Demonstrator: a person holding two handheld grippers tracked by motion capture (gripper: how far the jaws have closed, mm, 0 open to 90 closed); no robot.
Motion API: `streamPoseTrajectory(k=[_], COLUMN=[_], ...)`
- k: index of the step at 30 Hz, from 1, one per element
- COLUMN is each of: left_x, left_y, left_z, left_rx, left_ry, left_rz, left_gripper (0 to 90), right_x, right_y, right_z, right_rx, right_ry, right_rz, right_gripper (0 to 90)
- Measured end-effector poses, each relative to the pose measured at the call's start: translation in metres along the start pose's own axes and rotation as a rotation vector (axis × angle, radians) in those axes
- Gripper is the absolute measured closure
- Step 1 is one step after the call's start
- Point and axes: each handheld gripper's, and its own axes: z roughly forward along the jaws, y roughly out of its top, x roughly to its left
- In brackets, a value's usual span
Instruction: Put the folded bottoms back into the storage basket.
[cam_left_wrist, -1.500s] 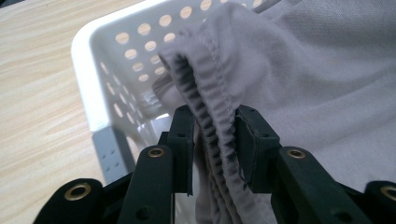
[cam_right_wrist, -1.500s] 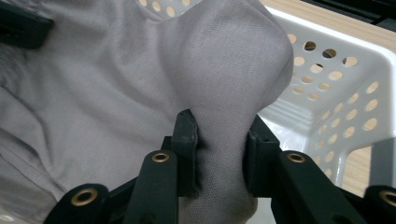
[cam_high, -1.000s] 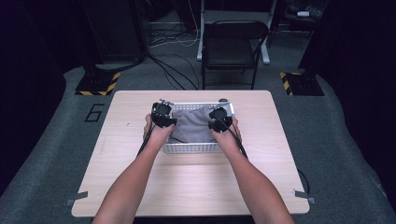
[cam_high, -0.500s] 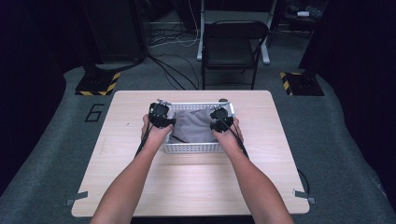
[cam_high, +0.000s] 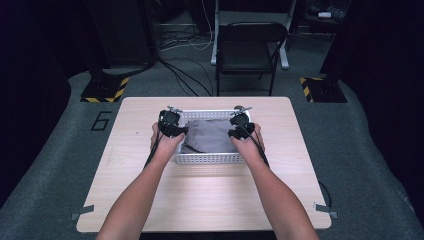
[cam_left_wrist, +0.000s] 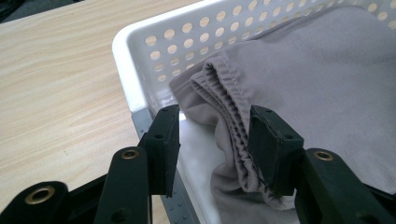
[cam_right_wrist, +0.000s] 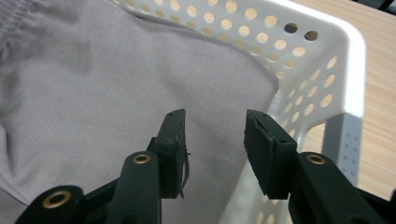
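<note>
While both jaws have just been opening, we see the grey cloth lying in the white basket mid-frame on the surface; left gripper straddles its folded hem, seemingly unpinched, right gripper spread above it.

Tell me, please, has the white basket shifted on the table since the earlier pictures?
No. The white basket sits at the same spot against the table edges, with the grey cloth inside and both grippers at its ends.

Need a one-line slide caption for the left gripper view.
Left gripper open over the white perforated basket, its jaws straddling the elastic edge of a folded grey cloth.
</note>
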Motion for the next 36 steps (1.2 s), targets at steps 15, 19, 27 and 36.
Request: streamPoseTrajectory(k=[15,19,27,36], left_x=[0.004,0.004,0.002,-0.004], left_y=[-0.003,-0.005,-0.015,-0.026], left_z=[-0.011,-0.020,-0.040,-0.062], left_rx=[-0.023,-0.032,-0.058,-0.088], left_ry=[-0.010,-0.033,-0.083,-0.130], left_rz=[-0.027,-0.019,-0.008,0.026], left_gripper=[50.0,49.4,49.3,48.3], right_x=[-0.010,-0.005,0.000,0.001], right_y=[-0.002,-0.006,-0.016,-0.032], right_z=[-0.020,-0.030,-0.047,-0.065], right_rx=[-0.039,-0.055,-0.081,-0.117], right_ry=[0.041,0.072,0.117,0.164], right_rz=[0.004,-0.025,-0.040,-0.020], right_gripper=[56.2,55.3,55.0,54.0])
